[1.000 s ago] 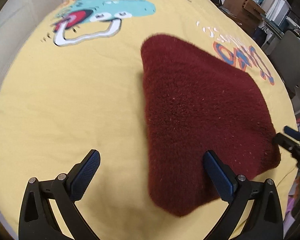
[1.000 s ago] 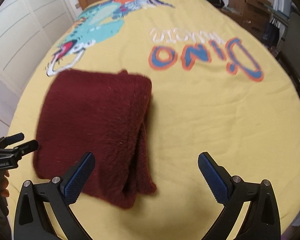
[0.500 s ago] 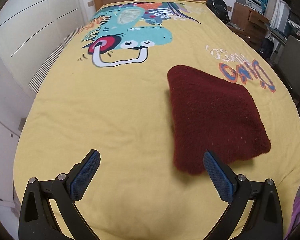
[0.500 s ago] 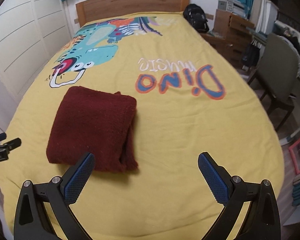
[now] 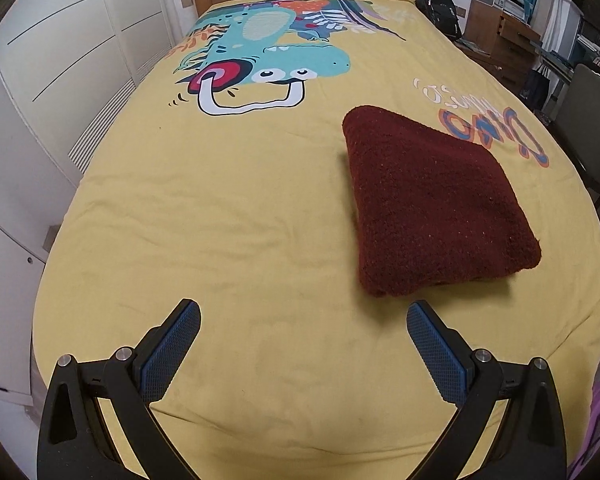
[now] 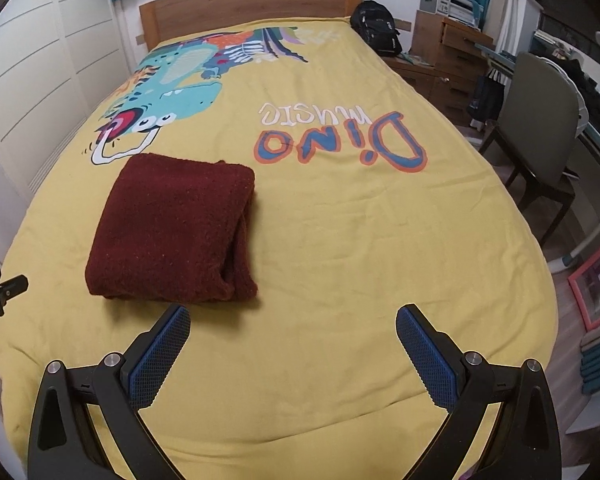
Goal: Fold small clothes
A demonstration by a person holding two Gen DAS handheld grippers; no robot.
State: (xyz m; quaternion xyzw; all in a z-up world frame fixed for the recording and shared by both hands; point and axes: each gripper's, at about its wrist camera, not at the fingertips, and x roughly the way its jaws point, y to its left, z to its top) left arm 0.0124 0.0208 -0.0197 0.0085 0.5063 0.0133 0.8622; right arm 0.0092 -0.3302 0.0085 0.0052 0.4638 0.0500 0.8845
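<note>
The dark red fuzzy sweater (image 5: 432, 204) (image 6: 172, 232) lies folded into a thick rectangle on the yellow dinosaur bedspread (image 5: 220, 208) (image 6: 360, 248), near the foot of the bed, just below the printed dinosaur's mouth. Both tongs are held above the bed's foot, well clear of the sweater (nothing touches it). The left tongs (image 5: 303, 322) and the right tongs (image 6: 293, 324) each stand spread wide with nothing between their blue pads.

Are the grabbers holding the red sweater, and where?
No, nothing is held. The left gripper and right gripper are both open and empty. The folded sweater lies on the bed, apart from both.
</note>
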